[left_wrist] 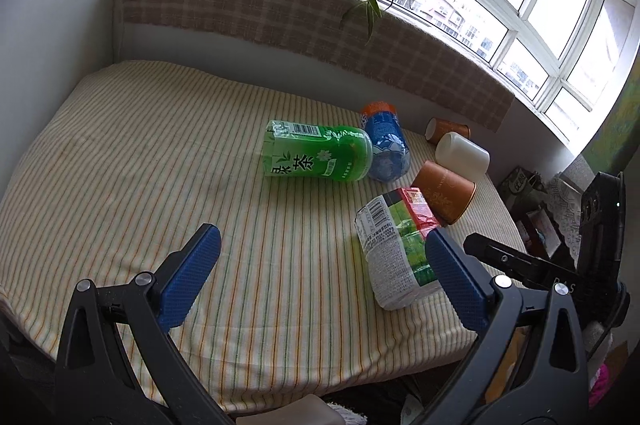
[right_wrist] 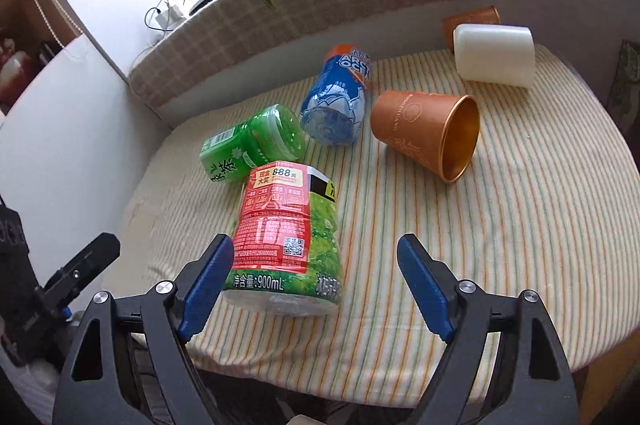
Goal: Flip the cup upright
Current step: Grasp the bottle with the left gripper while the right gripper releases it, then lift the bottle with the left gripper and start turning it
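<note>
- While both the left gripper (left_wrist: pixel 323 275) and right gripper (right_wrist: pixel 316 283) gape empty, the orange cup (right_wrist: pixel 430 135), printed "PINGZHUANG", lies sideways on the striped cloth (right_wrist: pixel 540 225).
- Nearest bottle (right_wrist: pixel 286 237): "900mL", "888".
- Blue bottle (right_wrist: pixel 336 97): "ARCTIC OCEAN" partly legible.

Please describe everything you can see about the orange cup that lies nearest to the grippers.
The orange cup is a tapered cup, probably paper, matte orange-brown outside with pale printed lettering and ornament, and shiny copper-gold inside. It lies on its side on the striped cloth, its open mouth toward the right gripper's camera and its closed base toward the blue bottle. It looks empty and undamaged. In the left wrist view it sits close behind the red-and-green bottle; contact cannot be told. Neither gripper touches it.
</note>
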A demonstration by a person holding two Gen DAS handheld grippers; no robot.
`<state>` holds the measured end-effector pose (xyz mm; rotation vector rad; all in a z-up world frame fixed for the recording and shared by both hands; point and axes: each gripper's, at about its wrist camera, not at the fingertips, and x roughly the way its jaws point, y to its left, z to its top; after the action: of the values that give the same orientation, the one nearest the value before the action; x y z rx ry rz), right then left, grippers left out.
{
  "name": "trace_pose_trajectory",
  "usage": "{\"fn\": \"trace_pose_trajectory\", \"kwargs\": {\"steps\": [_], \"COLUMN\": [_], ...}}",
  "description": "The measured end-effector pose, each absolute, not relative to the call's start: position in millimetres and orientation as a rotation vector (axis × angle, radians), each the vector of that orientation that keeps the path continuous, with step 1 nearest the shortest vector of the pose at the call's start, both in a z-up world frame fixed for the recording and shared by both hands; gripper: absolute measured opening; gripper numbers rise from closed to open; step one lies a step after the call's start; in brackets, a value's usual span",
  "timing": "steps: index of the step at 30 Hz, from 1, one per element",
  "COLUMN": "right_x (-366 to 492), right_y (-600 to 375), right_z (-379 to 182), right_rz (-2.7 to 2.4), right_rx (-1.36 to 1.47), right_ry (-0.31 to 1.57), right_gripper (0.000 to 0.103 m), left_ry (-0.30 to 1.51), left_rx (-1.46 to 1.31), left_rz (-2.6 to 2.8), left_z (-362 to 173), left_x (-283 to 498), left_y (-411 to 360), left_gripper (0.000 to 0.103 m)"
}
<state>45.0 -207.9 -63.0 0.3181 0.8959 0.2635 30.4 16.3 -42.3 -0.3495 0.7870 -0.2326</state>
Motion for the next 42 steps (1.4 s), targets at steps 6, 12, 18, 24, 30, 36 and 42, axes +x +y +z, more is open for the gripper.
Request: {"fn": "trace_pose_trajectory", "kwargs": {"steps": [6,12,18,24,30,36,42], "right_x": [21.7,11.5,7.0,4.8,3.7,3.3,1.8], "right_y": [-223.7,-242.8,-252.8,-259.8,-261.3,-263.7,-265.5], "right_z": [-58.9,-66.3,-69.2,-71.6,-75.7,-79.2,-77.4], "right_rz": [0.145,0.079,0.056,0.042,0.048,0.045,0.039], "right_rx": [0.221,0.238,0.265,0.282,0.298,0.308,0.297], "right_ry": [0.835,0.833,0.832,0.83,0.828,0.83,0.819], "right_gripper": [0.084,0.084,0.084,0.084,0.084,0.084,0.084], "left_ry": [0.88,1.025,1.106,1.163,1.204,1.256,1.286], "left_rx": [-0.464,-0.609,-0.642,-0.665,-0.677,-0.714,-0.717], "left_rz": [-0.31,-0.409,-0.43,-0.418,-0.423,-0.439,-0.453], "left_z": [-56.1,-75.6,-87.6,-99.3,-104.7,-113.7,-123.2], "left_x": [52.7,77.0,97.4,111.1,119.4,129.2,132.7], "left_y": [12.2,3.3,-8.9,-20.5,-31.4,-40.9,-54.4], "left_gripper": [0.103,0.102,0.101,0.101,0.101,0.095,0.09]}}
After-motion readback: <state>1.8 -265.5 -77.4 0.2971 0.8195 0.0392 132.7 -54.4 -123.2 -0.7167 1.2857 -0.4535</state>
